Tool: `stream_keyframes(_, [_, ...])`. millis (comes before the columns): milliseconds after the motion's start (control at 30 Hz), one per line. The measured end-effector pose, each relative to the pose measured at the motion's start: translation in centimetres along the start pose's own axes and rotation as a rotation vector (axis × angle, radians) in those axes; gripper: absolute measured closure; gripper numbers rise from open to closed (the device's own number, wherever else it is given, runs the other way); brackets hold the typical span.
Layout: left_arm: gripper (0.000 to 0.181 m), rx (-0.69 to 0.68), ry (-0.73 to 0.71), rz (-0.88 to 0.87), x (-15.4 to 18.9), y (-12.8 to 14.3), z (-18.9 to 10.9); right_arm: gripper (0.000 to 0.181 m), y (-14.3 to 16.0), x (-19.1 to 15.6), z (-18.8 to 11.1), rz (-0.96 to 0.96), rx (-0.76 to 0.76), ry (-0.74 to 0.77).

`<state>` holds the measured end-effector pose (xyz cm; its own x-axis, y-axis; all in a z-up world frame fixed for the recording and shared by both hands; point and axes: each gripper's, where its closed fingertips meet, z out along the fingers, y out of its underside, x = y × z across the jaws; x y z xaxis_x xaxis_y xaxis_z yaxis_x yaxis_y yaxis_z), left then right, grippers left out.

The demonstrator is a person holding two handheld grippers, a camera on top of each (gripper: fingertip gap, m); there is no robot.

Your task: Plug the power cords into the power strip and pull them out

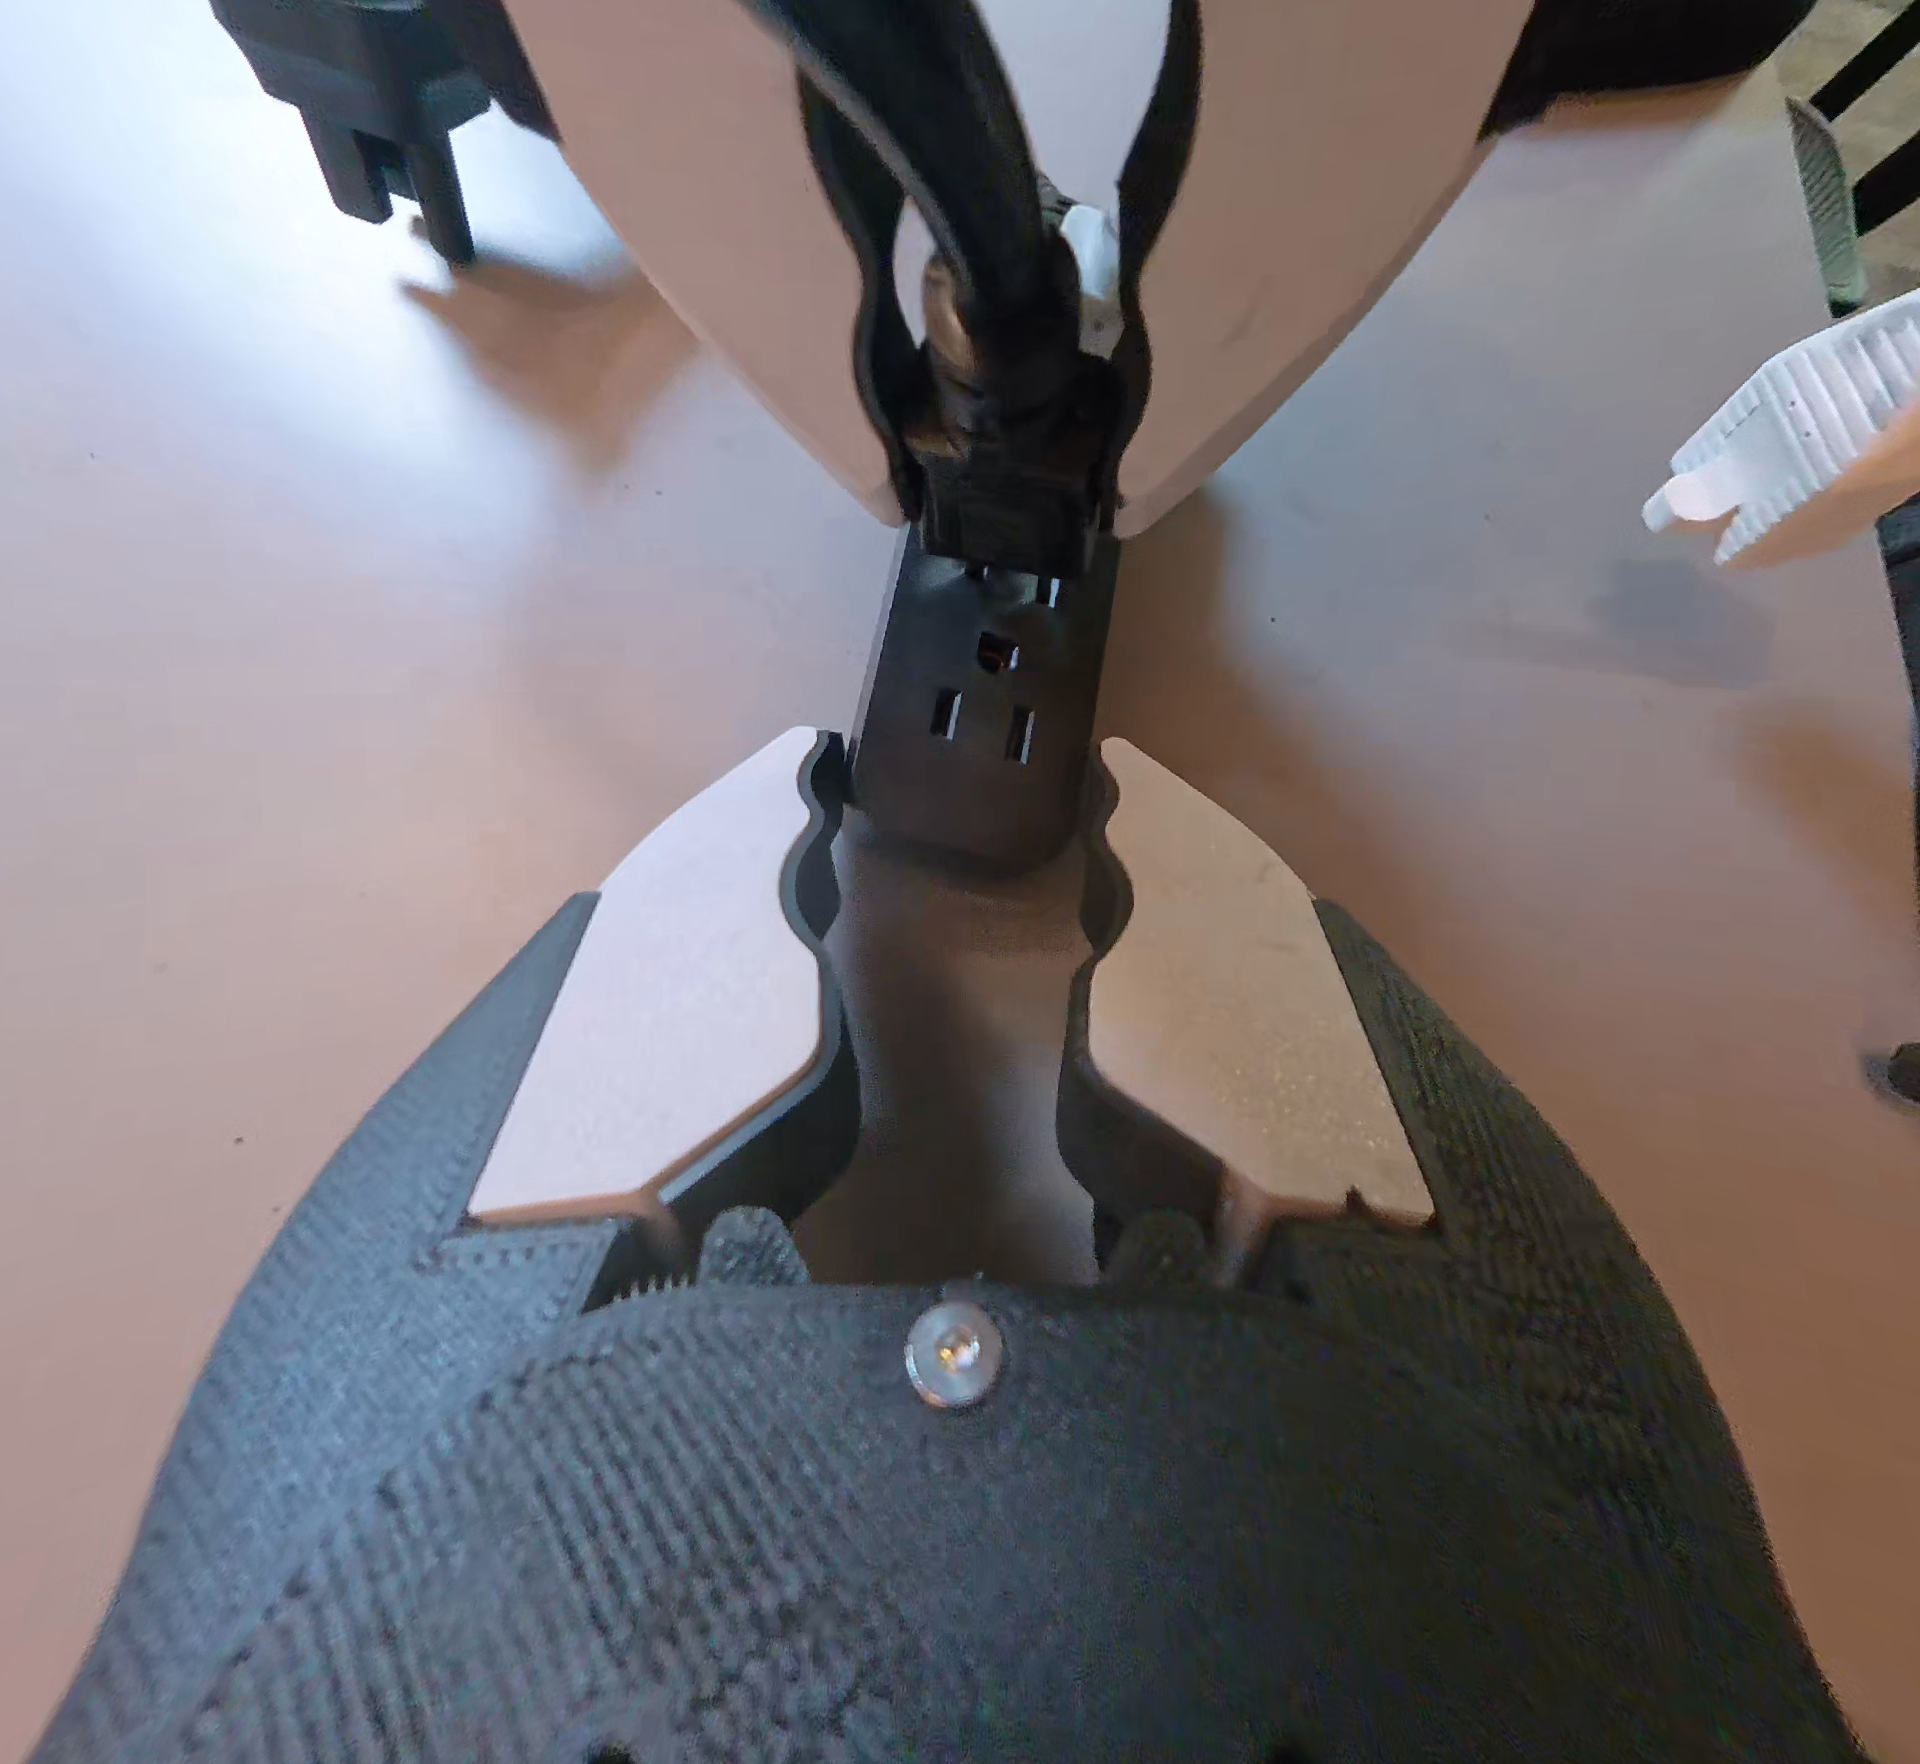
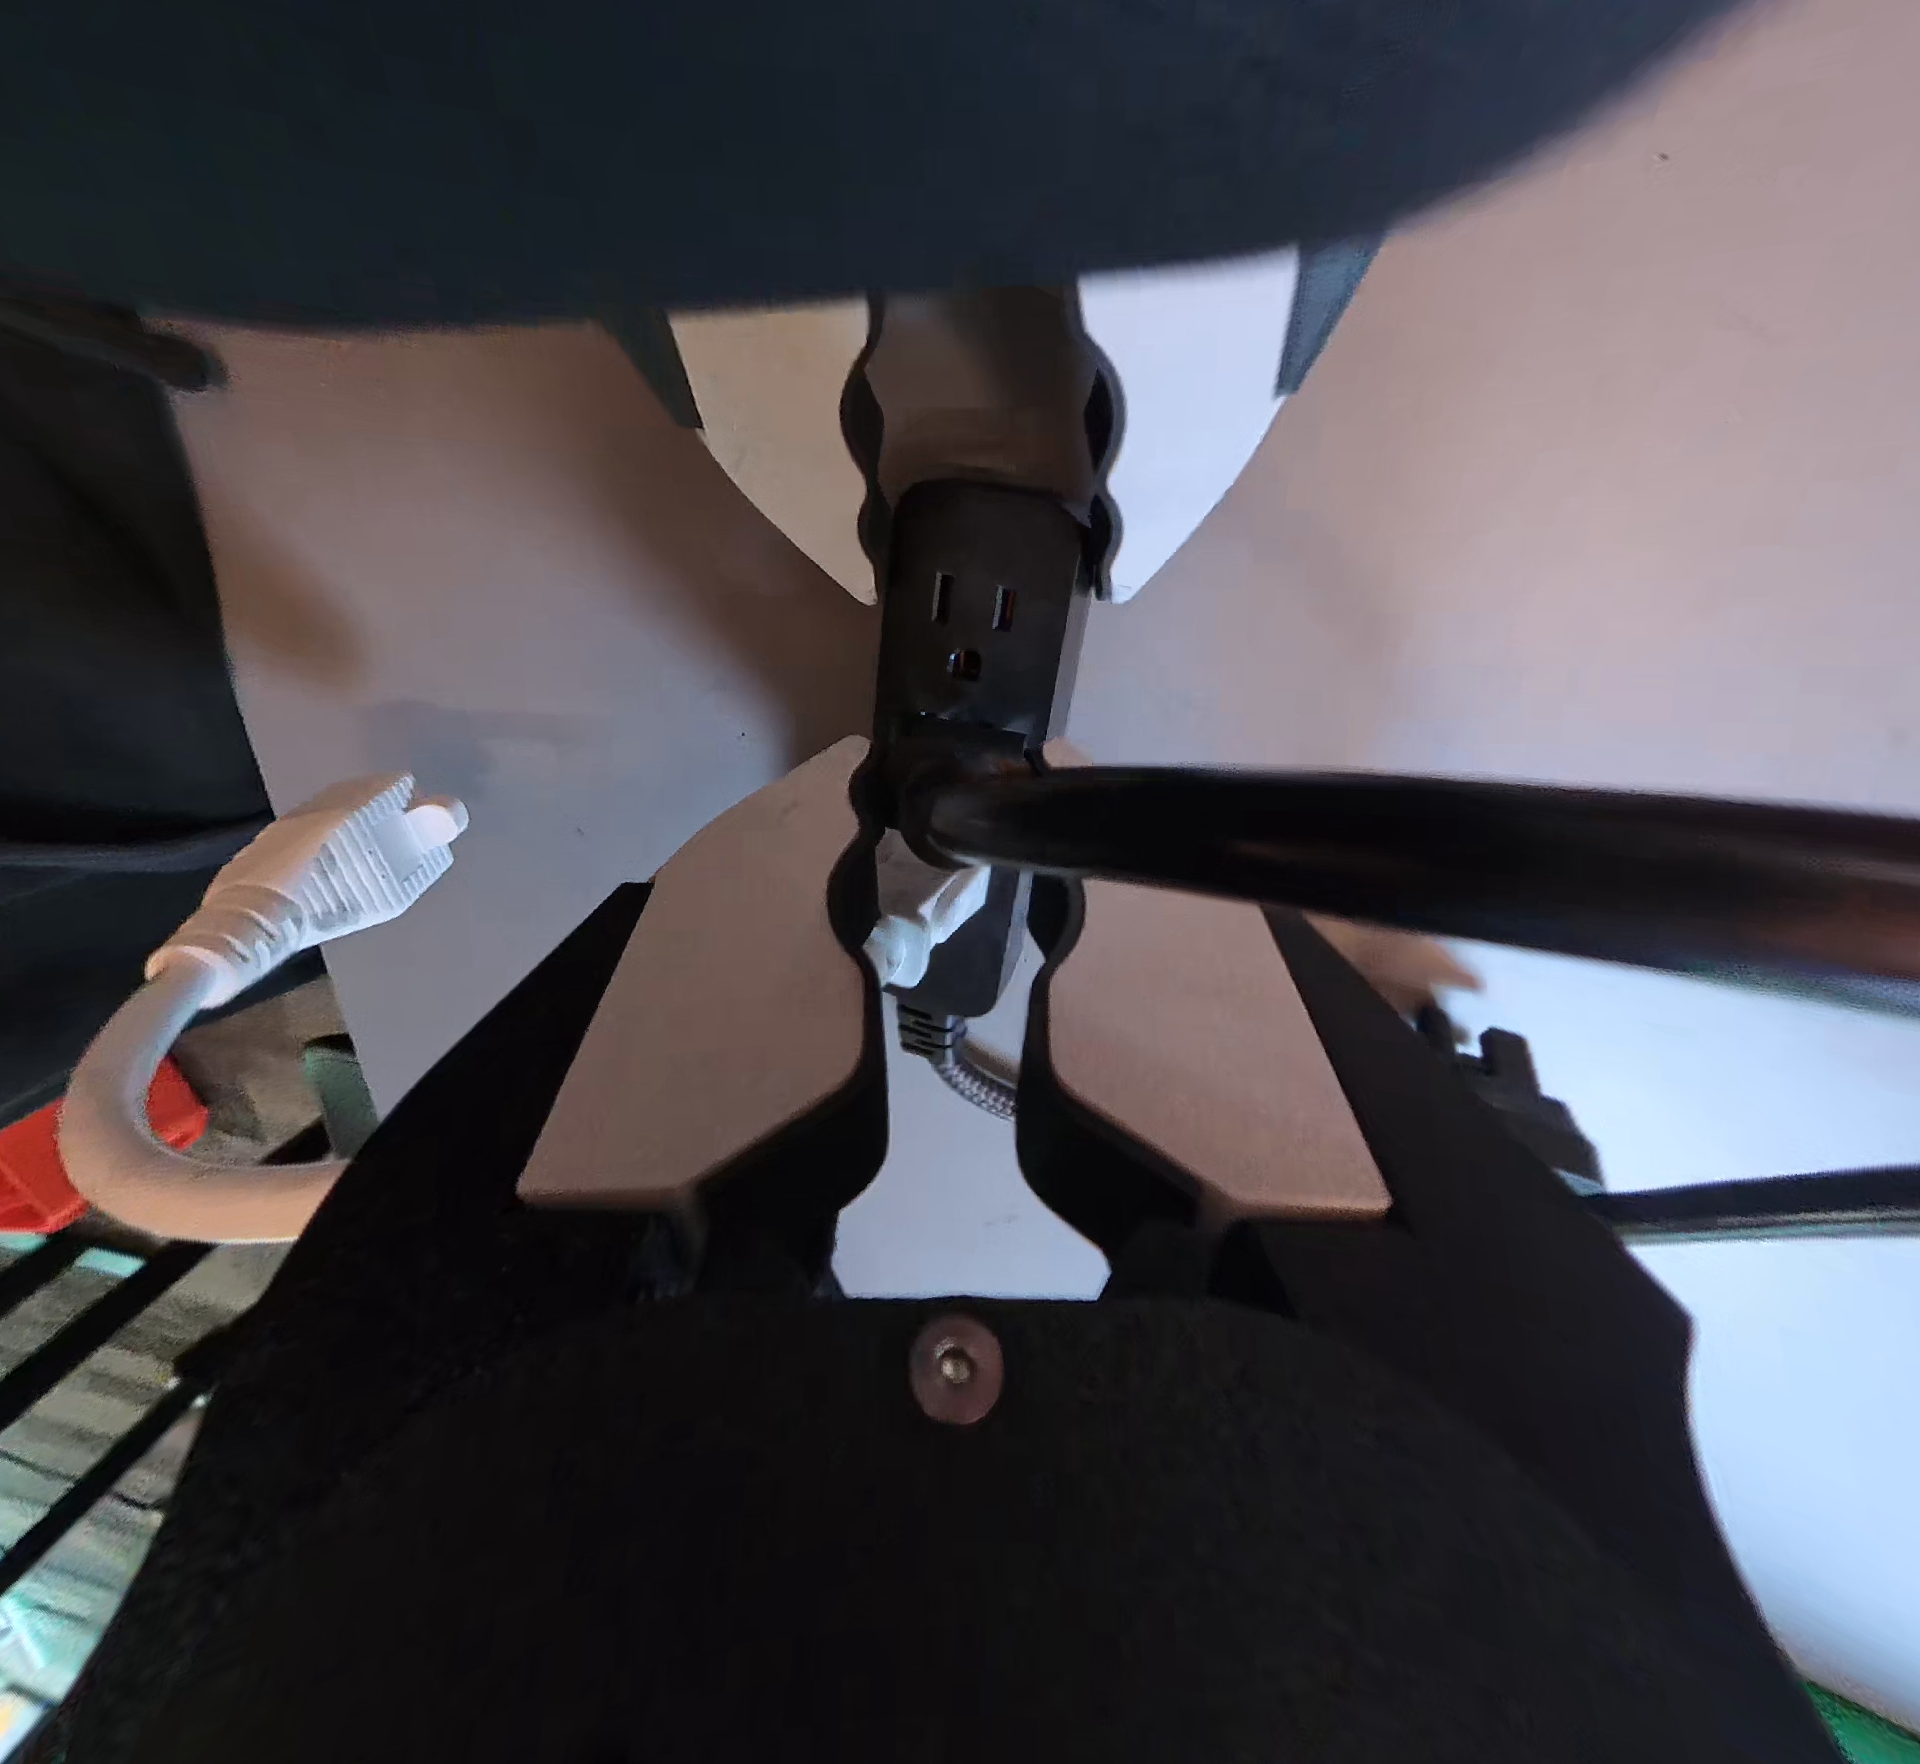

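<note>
Power strip [image 1: 971, 727] lies flat on the table [image 1: 312, 675], long axis running straight between the two grippers, which face each other end to end. Left gripper [image 1: 966, 779]: jaws closed against the near end of the strip, one finger on each long side, so it's pinned. Right gripper [image 2: 961, 800] comes in from the far end with its jaws clamped on the black plug [image 2: 966, 758], whose thick black cord [image 2: 1455, 852] leaves to the side. In the left wrist view the plug sits at the outlet next to the empty one; a sliver of prong shows between plug body and strip face, so I'd judge it partly seated, can't tell if going in or coming out. Key relation: plug axis is perpendicular to the strip face, so the next move has to be along that line only; any tilt along the strip's length will bind the prongs or lever the strip out of the left jaws. White plug [image 2: 364, 857] lies loose on the table off to the side, nearer the right gripper; another black plug [image 1: 353, 104] sits farther out.
</note>
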<state>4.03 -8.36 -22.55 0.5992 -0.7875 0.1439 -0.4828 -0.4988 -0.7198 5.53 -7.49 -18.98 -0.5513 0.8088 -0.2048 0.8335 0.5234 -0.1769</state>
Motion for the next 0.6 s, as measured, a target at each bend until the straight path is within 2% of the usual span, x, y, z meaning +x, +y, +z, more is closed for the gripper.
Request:
stream_keyframes(33, [0.136,0.001,0.011,-0.009,0.1,0.0,0.0,0.156,0.0,-0.1,0.1,-0.006,-0.008,-0.003])
stream_keyframes(267, [0.136,0.017,0.015,-0.009,-0.1,0.1,-0.1,0.156,0.0,0.0,0.2,0.031,0.018,-0.001])
stream_keyframes(367, [0.137,0.052,0.064,-0.012,0.2,-0.2,-0.7,0.156,-0.1,-0.2,0.2,0.028,0.041,-0.001])
stream_keyframes(500, [0.140,0.235,0.089,0.007,0.4,-3.1,-3.4,0.156,-0.1,-0.6,0.2,0.025,0.063,-0.003])
stream_keyframes(600, [0.149,0.452,0.105,0.015,1.3,-6.8,-5.6,0.156,-0.2,-0.7,0.1,0.029,0.087,-0.007])
